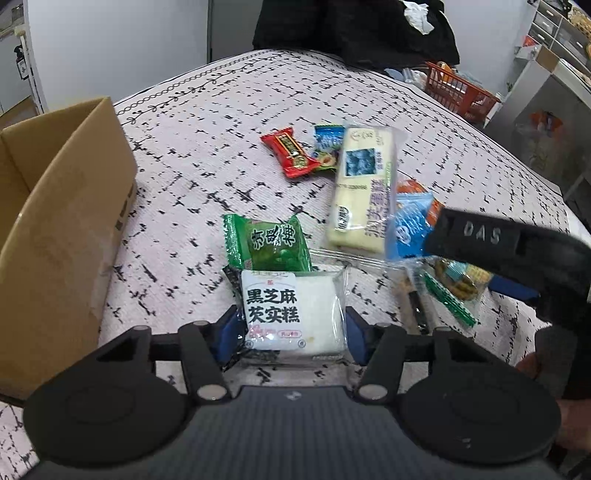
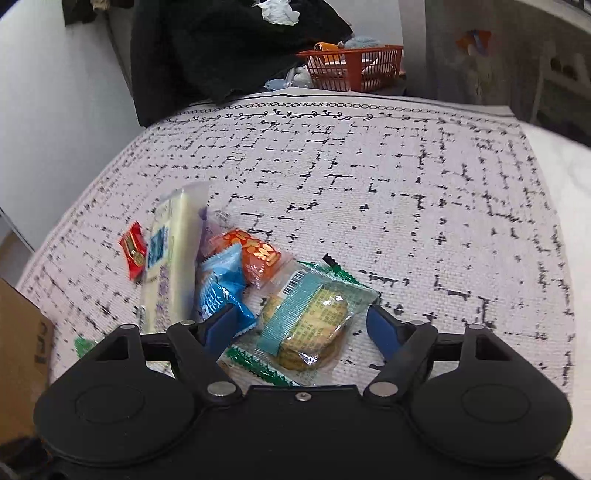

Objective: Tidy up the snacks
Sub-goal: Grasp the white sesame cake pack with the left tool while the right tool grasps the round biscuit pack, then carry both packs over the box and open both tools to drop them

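Note:
My left gripper (image 1: 291, 314) is shut on a white sesame-cake packet (image 1: 291, 314), its blue pads pressing both sides as it lies on the patterned cloth. A green plum packet (image 1: 273, 243) lies just beyond it. Further off are a red candy (image 1: 291, 151), a long pale cake bar (image 1: 362, 184) and a blue packet (image 1: 406, 229). In the right wrist view my right gripper (image 2: 303, 314) stands open around a clear biscuit packet (image 2: 314, 325), with a gap at the left pad. An orange packet (image 2: 255, 258) and the blue packet (image 2: 221, 288) lie beside it.
An open cardboard box (image 1: 55, 229) stands at the left edge of the cloth. An orange basket (image 1: 458, 92) and a black garment (image 1: 351, 29) sit at the far side. The right tool's black housing (image 1: 498, 240) hangs over the snack pile.

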A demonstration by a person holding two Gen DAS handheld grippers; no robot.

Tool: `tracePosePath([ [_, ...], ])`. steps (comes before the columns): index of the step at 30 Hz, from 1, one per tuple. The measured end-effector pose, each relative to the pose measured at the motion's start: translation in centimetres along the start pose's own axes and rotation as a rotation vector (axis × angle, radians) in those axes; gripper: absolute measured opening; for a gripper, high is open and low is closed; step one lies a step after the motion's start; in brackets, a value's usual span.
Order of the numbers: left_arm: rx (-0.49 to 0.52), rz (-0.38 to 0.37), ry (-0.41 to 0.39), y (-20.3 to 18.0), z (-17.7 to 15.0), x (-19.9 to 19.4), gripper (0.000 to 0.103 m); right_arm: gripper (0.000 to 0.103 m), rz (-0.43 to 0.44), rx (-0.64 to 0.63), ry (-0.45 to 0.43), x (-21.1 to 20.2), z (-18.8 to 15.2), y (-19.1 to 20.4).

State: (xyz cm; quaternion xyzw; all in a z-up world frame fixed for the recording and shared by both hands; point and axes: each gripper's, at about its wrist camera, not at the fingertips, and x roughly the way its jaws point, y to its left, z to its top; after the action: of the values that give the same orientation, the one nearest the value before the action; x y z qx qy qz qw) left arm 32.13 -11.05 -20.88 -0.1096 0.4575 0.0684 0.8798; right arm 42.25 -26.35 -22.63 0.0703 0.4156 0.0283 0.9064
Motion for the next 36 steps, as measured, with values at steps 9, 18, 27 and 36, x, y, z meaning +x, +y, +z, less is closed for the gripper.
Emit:
tracePosePath([
  [9, -0.013, 0.01, -0.016, 1.6, 0.4, -1.7, 0.056, 0.074, -0.137, -0.026, -0.002, -1.4, -1.0, -0.5],
  [18, -0.019, 0.011, -0.025, 2.5, 0.6, -2.3, 0.056, 0.08, -0.148, -0.07, -0.028, -0.5, -0.1, -0.1],
  [27, -0.044, 0.0, -0.034, 2.9, 1.2, -2.4, 0.056, 0.048, -0.156, -0.139, -0.034, 0.0, -0.7, 0.4],
  [36, 0.013, -0.035, -0.075, 3.0, 2.9, -5.4, 0.056, 0.048, -0.114, -0.122, -0.066, -2.8, -0.4, 0.1],
])
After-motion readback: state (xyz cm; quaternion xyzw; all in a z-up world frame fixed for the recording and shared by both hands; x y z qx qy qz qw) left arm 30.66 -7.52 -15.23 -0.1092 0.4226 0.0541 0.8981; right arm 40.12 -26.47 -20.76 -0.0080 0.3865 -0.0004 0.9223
